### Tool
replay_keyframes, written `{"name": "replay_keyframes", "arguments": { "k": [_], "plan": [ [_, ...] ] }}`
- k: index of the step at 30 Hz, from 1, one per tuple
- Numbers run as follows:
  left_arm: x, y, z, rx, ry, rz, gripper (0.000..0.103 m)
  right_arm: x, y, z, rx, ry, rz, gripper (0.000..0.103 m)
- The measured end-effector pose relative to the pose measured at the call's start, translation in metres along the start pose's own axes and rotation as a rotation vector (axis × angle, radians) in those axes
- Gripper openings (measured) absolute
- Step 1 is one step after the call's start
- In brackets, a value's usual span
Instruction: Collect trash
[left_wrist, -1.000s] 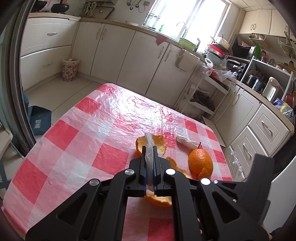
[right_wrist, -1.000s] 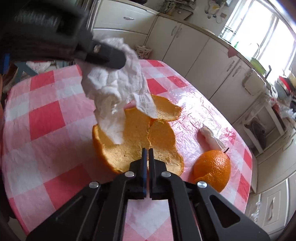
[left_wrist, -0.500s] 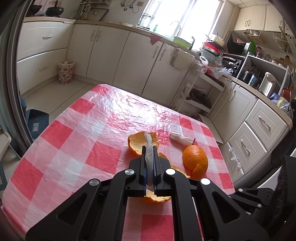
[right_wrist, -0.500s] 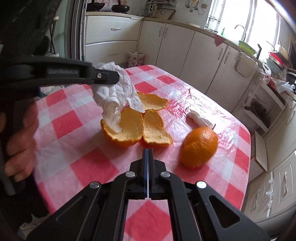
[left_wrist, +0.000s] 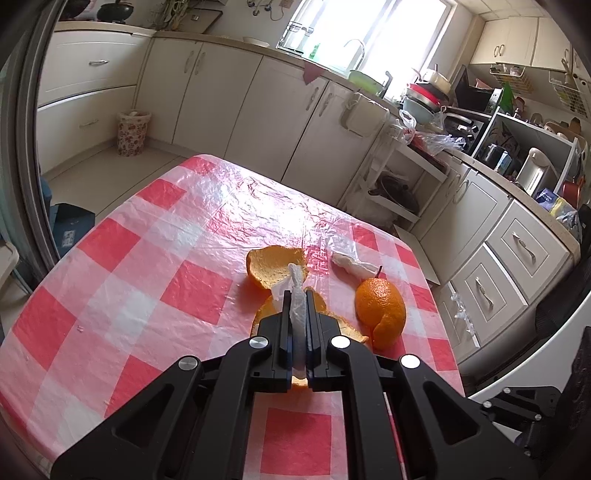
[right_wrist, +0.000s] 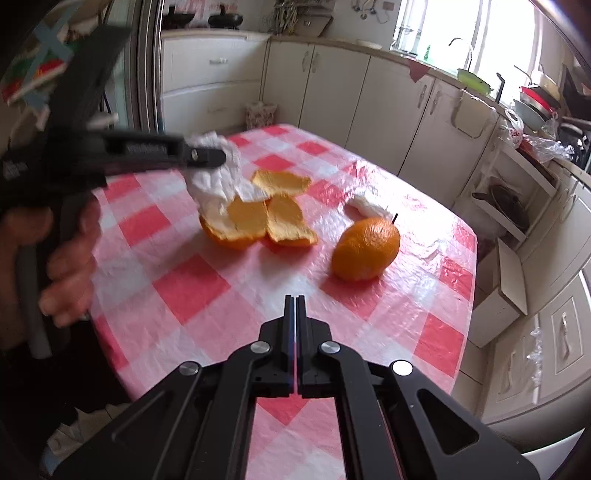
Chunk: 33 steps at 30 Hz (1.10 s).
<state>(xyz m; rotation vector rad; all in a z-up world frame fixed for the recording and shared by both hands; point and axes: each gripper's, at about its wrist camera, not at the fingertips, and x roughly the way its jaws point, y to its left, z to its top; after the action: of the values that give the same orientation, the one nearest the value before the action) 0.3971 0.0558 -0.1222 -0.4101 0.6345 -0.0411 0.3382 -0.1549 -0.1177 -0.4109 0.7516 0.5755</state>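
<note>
Left wrist view: left gripper (left_wrist: 298, 295) clenched on crumpled tissue (left_wrist: 295, 284), above orange peels (left_wrist: 275, 264); table's (left_wrist: 122, 280) left half lay bare.
Right wrist view: right gripper (right_wrist: 294, 300) held nothing, jaws just parting slightly; whole orange (right_wrist: 365, 248) sat near right table edge.

the checked table (right_wrist: 192, 288) bears orange peels (right_wrist: 258, 221), an orange (right_wrist: 365, 247) and a crumpled tissue (right_wrist: 365, 206).
</note>
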Motion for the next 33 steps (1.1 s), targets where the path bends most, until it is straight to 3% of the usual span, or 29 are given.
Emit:
{"name": "replay_keyframes", "arguments": {
  "k": [1,2,6,13,20,24,27,29,33],
  "plan": [
    [0.001,0.000,0.000,0.003,-0.001,0.006,0.005,0.005,-0.001,0.001,0.016,0.003,0.012,0.036],
    [0.000,0.001,0.000,0.003,-0.001,0.007,0.005,0.010,-0.004,0.004,0.061,0.002,0.033,0.056],
    [0.001,0.006,0.004,-0.001,-0.006,0.007,0.005,0.033,-0.013,0.022,0.209,-0.006,0.101,0.056],
    [-0.003,0.012,0.012,0.012,-0.023,-0.002,0.005,0.075,-0.023,0.047,0.427,0.048,0.115,0.044],
    [-0.004,0.018,0.016,0.007,-0.026,-0.017,0.005,0.096,-0.030,0.045,0.525,0.102,0.054,0.041],
    [-0.004,0.017,0.015,0.007,-0.025,-0.021,0.005,0.098,-0.030,0.042,0.531,0.113,0.063,0.039],
    [-0.003,0.013,0.013,0.017,-0.021,-0.021,0.005,0.099,-0.028,0.042,0.524,0.108,0.076,0.028],
    [-0.003,0.012,0.013,0.024,-0.021,-0.020,0.005,0.099,-0.026,0.042,0.512,0.101,0.076,0.014],
    [-0.002,0.009,0.013,0.030,-0.018,-0.020,0.005,0.094,-0.026,0.044,0.497,0.080,0.066,0.007]
  ]
}}
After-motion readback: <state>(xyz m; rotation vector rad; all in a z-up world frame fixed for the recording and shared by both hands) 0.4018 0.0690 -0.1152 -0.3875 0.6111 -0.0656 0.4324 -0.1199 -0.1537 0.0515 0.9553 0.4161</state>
